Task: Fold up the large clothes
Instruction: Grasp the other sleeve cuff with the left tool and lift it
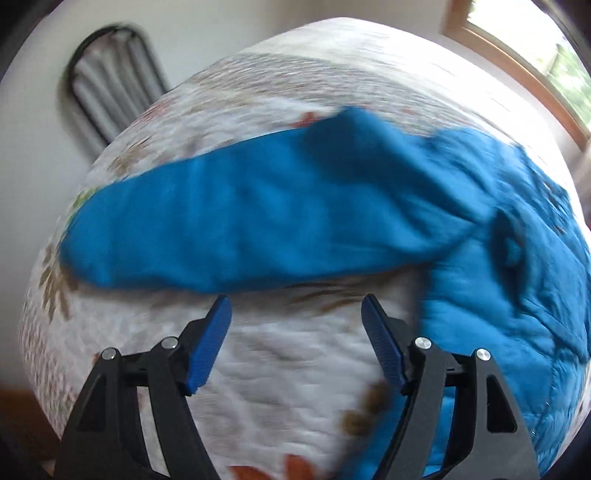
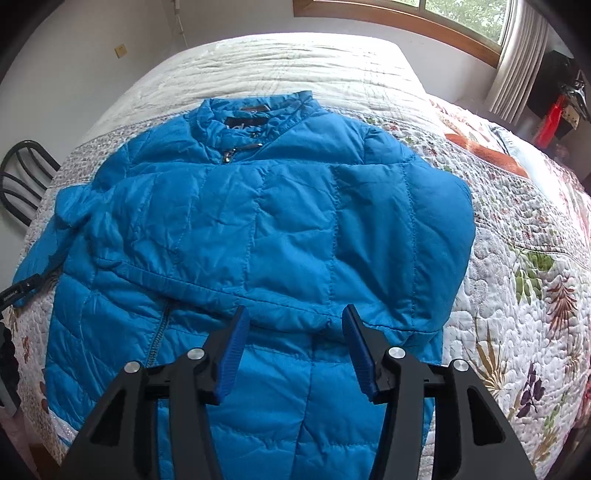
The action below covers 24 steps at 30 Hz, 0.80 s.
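Note:
A blue quilted jacket (image 2: 258, 229) lies front-up on a floral quilted bed (image 2: 517, 295), collar toward the far end. Its right sleeve is folded across the chest. Its left sleeve (image 1: 240, 221) stretches out sideways over the quilt in the blurred left wrist view. My left gripper (image 1: 295, 306) is open and empty, just short of that sleeve's near edge. My right gripper (image 2: 293, 317) is open and empty, over the folded sleeve's lower edge at the jacket's middle. The left gripper's tip (image 2: 18, 291) shows at the far left by the outstretched sleeve.
A dark metal chair (image 2: 18, 177) stands at the bed's left side; it also shows in the left wrist view (image 1: 110, 85). A wood-framed window (image 2: 424, 22) with a curtain (image 2: 521, 55) is behind the bed. Black and red items (image 2: 561, 99) sit at far right.

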Each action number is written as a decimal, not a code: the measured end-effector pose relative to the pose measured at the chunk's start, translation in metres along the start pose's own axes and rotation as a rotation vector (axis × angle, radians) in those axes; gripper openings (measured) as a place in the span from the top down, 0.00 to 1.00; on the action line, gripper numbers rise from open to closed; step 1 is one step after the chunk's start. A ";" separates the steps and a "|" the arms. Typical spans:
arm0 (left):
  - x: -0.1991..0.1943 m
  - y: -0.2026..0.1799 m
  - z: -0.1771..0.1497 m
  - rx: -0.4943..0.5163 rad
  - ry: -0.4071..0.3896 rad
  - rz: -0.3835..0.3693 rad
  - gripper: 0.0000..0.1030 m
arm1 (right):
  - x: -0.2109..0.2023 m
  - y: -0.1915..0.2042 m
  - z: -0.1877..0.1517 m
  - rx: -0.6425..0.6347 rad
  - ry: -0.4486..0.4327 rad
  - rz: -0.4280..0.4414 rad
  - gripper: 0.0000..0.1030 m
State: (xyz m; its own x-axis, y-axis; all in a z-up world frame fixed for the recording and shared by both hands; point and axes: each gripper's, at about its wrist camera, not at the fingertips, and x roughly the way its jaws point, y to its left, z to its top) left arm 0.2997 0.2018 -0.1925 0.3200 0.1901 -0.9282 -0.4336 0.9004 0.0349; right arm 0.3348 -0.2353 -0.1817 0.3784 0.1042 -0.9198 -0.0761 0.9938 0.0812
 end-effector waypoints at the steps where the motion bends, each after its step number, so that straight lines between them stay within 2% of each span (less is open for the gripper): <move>1: 0.002 0.017 -0.001 -0.035 0.005 0.018 0.30 | 0.003 0.003 0.000 -0.001 0.010 0.002 0.49; 5: 0.006 0.078 -0.007 -0.151 0.015 0.074 0.30 | 0.015 0.009 -0.004 0.000 0.049 -0.018 0.49; 8: 0.009 0.109 -0.008 -0.209 0.011 0.069 0.29 | 0.025 0.012 -0.005 0.000 0.076 -0.033 0.49; 11: 0.013 0.135 -0.009 -0.284 0.011 0.015 0.28 | 0.033 0.014 -0.008 -0.003 0.100 -0.046 0.49; 18: 0.042 0.157 0.007 -0.386 0.018 -0.082 0.28 | 0.037 0.015 -0.010 -0.015 0.118 -0.063 0.49; 24: 0.065 0.173 0.022 -0.470 0.011 -0.108 0.22 | 0.038 0.015 -0.011 -0.026 0.118 -0.063 0.48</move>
State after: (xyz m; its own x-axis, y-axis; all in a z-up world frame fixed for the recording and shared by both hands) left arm 0.2637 0.3783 -0.2389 0.3760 0.0986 -0.9214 -0.7331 0.6397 -0.2307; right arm 0.3383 -0.2166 -0.2194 0.2722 0.0344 -0.9616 -0.0798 0.9967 0.0131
